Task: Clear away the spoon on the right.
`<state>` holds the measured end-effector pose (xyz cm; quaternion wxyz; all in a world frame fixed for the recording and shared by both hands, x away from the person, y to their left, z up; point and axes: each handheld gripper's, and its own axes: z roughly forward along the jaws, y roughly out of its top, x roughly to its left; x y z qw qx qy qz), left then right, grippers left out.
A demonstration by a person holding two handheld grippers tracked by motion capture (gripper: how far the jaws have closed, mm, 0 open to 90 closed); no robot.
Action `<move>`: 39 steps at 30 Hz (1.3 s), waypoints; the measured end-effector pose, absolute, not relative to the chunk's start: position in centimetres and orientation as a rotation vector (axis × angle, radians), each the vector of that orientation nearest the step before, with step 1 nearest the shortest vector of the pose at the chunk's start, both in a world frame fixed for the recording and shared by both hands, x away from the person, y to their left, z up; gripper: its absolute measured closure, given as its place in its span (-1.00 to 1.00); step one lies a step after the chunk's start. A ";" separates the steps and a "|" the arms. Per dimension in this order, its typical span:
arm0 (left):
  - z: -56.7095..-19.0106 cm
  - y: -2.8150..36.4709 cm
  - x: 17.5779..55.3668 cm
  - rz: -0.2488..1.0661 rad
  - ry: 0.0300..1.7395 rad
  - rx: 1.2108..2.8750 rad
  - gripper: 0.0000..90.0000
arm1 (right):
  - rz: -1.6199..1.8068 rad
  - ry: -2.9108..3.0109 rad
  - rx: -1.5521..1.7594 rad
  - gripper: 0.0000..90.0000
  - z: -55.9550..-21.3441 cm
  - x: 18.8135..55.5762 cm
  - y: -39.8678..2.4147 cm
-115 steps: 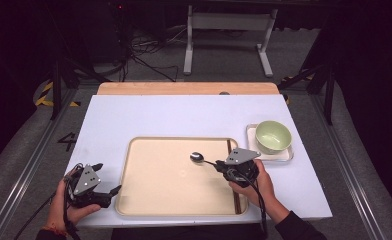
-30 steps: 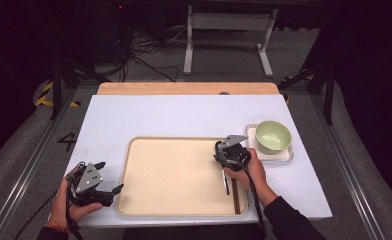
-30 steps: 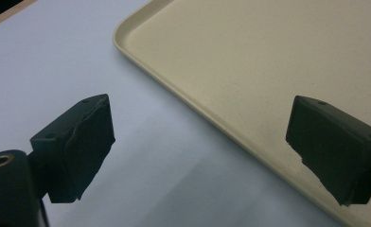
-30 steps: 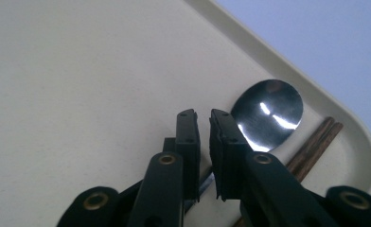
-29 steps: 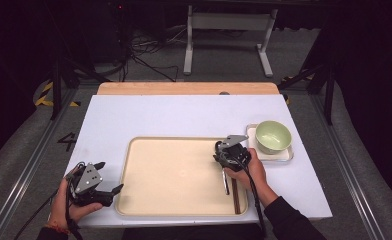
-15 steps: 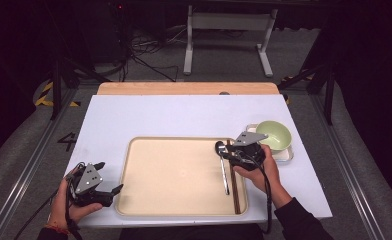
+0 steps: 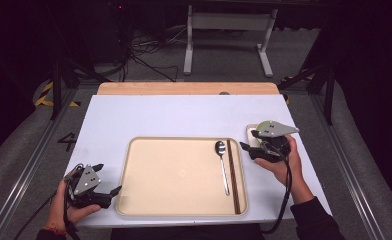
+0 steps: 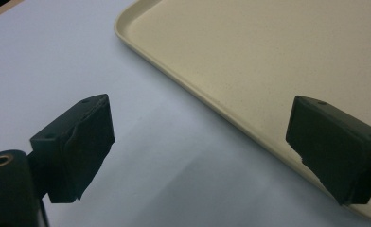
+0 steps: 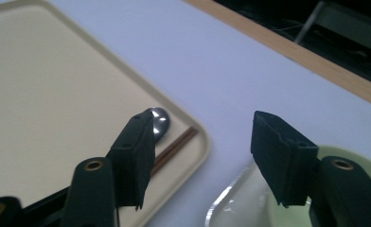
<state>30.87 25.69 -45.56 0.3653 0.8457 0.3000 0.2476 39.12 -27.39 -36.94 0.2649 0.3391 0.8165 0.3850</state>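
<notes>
A metal spoon (image 7: pixel 222 167) lies on the beige tray (image 7: pixel 174 175) near its right edge, beside a pair of dark chopsticks (image 7: pixel 232 175). My right gripper (image 7: pixel 248 151) hovers just right of the tray, over the white dish (image 7: pixel 251 130). Its jaws have just been opening and hold nothing. In the right gripper view the gripper (image 9: pixel 202 127) frames bare table, with the spoon's bowl (image 9: pixel 161 120) and chopsticks (image 9: pixel 176 146) behind its left jaw. A green bowl (image 9: pixel 358 189) lies at the lower right. My left gripper (image 7: pixel 107 178) (image 8: pixel 200 109) stands open at the tray's (image 8: pixel 269 56) front left corner.
The white table top (image 7: pixel 174 115) has a wooden strip (image 7: pixel 184 88) along its far edge. Beyond it are a dark floor, cables and a metal stand (image 7: pixel 224 30). The clear dish (image 9: pixel 231 203) under the green bowl sits right of the tray.
The right gripper has let go of the spoon, which now lies on the tray. It has moved right and up toward the bowl, with its jaws wider apart. The left gripper has stayed put.
</notes>
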 end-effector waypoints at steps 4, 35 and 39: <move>-45.5 25.5 30.8 0.646 0.762 2.181 -0.79 | 1.045 2.152 0.989 -0.20 -36.7 39.9 -29.1; -45.4 25.4 31.0 0.649 0.759 2.185 -0.79 | 0.990 1.926 1.563 -0.41 -40.0 43.0 -40.0; -45.4 25.4 31.0 0.649 0.758 2.186 -0.79 | 1.006 1.957 1.624 -0.36 -40.9 43.5 -40.4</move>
